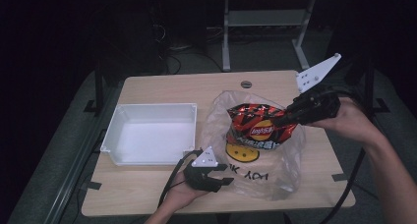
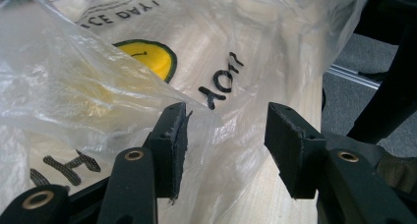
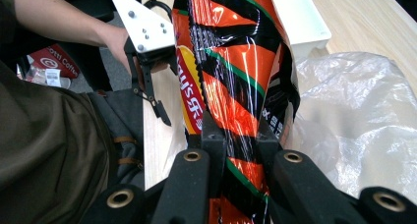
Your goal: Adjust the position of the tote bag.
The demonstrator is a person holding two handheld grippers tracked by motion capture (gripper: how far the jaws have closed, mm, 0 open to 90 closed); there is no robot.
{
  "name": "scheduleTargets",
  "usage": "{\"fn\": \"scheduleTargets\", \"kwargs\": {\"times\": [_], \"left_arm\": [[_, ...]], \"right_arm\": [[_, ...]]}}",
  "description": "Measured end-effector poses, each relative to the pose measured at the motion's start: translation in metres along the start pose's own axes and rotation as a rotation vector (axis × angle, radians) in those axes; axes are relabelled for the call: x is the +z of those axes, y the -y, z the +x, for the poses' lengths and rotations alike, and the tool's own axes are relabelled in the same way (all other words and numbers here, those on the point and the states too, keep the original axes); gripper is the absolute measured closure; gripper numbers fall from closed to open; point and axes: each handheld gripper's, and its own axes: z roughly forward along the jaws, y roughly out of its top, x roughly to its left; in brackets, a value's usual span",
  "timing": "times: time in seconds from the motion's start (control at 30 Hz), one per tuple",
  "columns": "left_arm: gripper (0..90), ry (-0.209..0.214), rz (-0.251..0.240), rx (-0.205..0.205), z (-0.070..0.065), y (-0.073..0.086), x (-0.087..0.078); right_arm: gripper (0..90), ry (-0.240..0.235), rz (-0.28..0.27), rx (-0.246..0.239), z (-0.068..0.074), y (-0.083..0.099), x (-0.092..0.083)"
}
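White bin (image 1: 150, 135): sits empty at the left of the worktop (image 1: 147, 192), mouth up, just beside the bag; likely the place where goods are meant to land.
Left claw (image 1: 220, 177): low at the near edge of the clear plastic bag (image 1: 255, 177). In the left gripper view the jaws stand apart with a fold of film against the left pad (image 2: 174, 145) and the right pad clear of it, so nothing is pinched yet; seemingly placed to pin the bag down.
Bag print: a yellow smiley (image 2: 147, 57) and black letters seen reversed, partly "ICE DAY".
Chip packet (image 1: 260, 128): orange, black and red, partly inside the bag's mouth, right of centre, lifted by its top edge.
Packet print: a red and yellow Lay's roundel (image 1: 261, 131); smaller text too blurred to read.
Right claw (image 1: 281, 119): clamped on the packet's end (image 3: 241, 155), probably to draw it free of the film.
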Motion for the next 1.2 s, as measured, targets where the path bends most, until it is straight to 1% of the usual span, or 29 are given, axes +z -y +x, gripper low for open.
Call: {"fn": "scheduleTargets", "kwargs": {"times": [0.07, 0.1, 0.23, 0.43, 0.53, 0.57, 0.77, 0.93, 1.03, 1.2], "left_arm": [[50.0, -0.001, -0.005, -0.001, -0.001, 0.0, -0.002], [49.7, -0.007, -0.007, 0.002, 0.0, 0.001, -0.004], [48.7, -0.012, -0.013, -0.011, 0.002, 0.003, -0.005], [47.9, -0.018, -0.024, 0.002, 0.001, 0.004, -0.005], [47.5, -0.015, -0.029, -0.004, 0.002, 0.004, -0.005], [47.4, -0.014, -0.029, -0.005, 0.002, 0.004, -0.005], [47.3, -0.01, -0.024, -0.004, 0.002, 0.005, -0.004], [47.0, -0.004, -0.04, -0.014, 0.001, 0.005, -0.002], [46.9, -0.005, -0.039, -0.004, 0.0, 0.004, -0.002], [46.5, -0.006, -0.047, -0.006, 0.001, 0.005, -0.004]], "right_arm": [[82.0, 0.003, 0.0, -0.003, 0.0, -0.002, -0.002], [82.0, 0.005, 0.002, -0.008, 0.0, -0.003, -0.003], [82.0, 0.018, 0.006, -0.008, 0.002, -0.003, -0.006], [81.9, 0.034, -0.003, -0.016, 0.007, -0.001, -0.013], [81.9, 0.048, -0.013, -0.026, 0.009, 0.001, -0.019], [82.0, 0.051, -0.021, -0.016, 0.011, 0.001, -0.022], [82.0, 0.067, -0.055, -0.018, 0.016, 0.001, -0.032], [82.1, 0.076, -0.077, -0.031, 0.018, -0.002, -0.034], [82.0, 0.08, -0.083, -0.039, 0.018, -0.005, -0.033], [82.1, 0.074, -0.09, -0.048, 0.018, -0.012, -0.032]]}}
